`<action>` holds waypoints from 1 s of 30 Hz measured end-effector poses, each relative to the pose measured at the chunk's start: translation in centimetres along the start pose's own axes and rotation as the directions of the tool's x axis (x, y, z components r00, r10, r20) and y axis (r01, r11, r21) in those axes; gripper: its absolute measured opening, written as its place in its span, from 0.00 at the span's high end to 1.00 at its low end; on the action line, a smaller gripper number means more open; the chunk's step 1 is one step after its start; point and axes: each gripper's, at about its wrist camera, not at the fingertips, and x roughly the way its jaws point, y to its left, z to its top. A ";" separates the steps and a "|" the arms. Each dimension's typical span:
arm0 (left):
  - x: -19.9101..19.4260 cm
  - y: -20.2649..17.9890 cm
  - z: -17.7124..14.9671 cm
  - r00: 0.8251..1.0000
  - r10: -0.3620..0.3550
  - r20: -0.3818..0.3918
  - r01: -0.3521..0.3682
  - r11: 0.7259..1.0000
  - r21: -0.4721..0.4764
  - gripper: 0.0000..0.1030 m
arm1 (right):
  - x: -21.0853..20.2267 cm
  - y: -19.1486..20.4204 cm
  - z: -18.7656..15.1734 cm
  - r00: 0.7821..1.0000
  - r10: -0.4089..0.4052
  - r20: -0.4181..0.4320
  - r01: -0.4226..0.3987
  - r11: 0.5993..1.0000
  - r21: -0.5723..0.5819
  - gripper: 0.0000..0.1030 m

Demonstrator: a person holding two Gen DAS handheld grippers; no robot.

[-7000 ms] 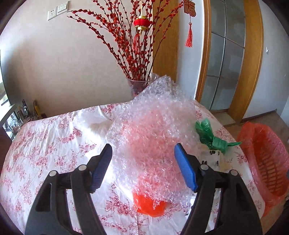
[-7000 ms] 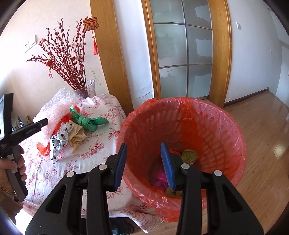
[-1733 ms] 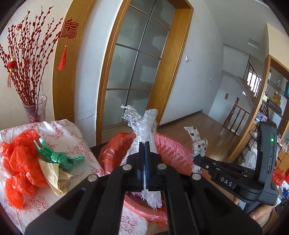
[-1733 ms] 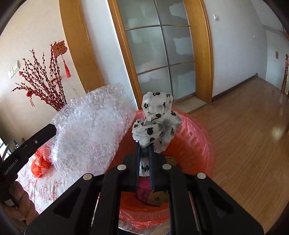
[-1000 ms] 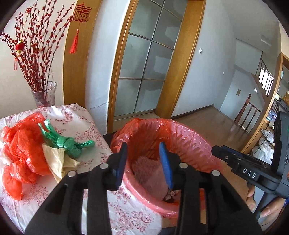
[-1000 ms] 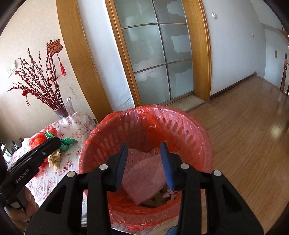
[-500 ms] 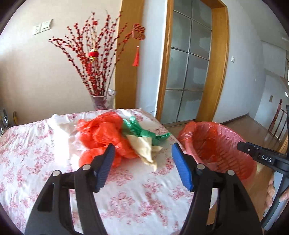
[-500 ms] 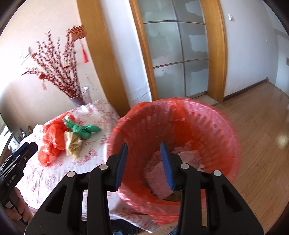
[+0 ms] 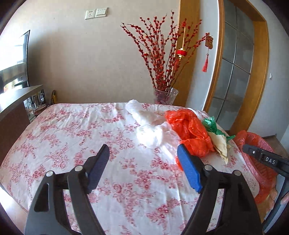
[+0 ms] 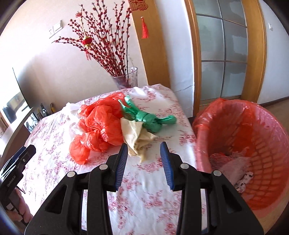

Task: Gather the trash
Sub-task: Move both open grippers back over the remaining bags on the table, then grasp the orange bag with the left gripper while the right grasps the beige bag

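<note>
Left wrist view: bubble wrap and spotted bag now binned in the lined basket (image 10: 252, 144), the left gripper (image 9: 142, 166) swings back, jaws opening and empty, the right gripper (image 10: 143, 159) half-open and empty, toward 4 bags left on the table (image 9: 72, 130), the orange bag (image 10: 101, 124) nearest.

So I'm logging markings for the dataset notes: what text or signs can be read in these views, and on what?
"DAS": white letters on the right gripper body, seen from the left wrist.
"GenRobot.AI": small white print on the left gripper body, seen from the right wrist; only just legible.
Red hanging ornament: a cut-out Chinese character, cropped and not readable.
Nothing else carries text.
</note>
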 end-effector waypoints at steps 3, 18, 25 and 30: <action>-0.2 1.3 -0.2 1.000 0.018 -0.001 -0.018 1.000 -0.018 0.26 | 1.7 1.6 0.3 1.000 0.002 -0.016 -0.002 1.000 -0.022 0.63; 0.7 3.3 -0.8 0.999 0.018 -0.028 -0.020 0.998 -0.054 0.26 | 6.4 2.6 0.7 0.994 -0.077 -0.080 0.075 0.997 -0.028 0.73; 1.2 1.8 -0.7 0.999 -0.036 -0.038 0.035 0.999 -0.029 0.27 | 6.4 2.6 -0.1 0.994 -0.070 -0.086 0.066 0.996 -0.054 0.99; 2.1 -0.6 -0.1 0.993 -0.105 -0.060 0.107 0.994 0.027 0.37 | 3.4 1.9 -0.7 0.997 -0.064 -0.031 0.063 0.997 -0.045 0.99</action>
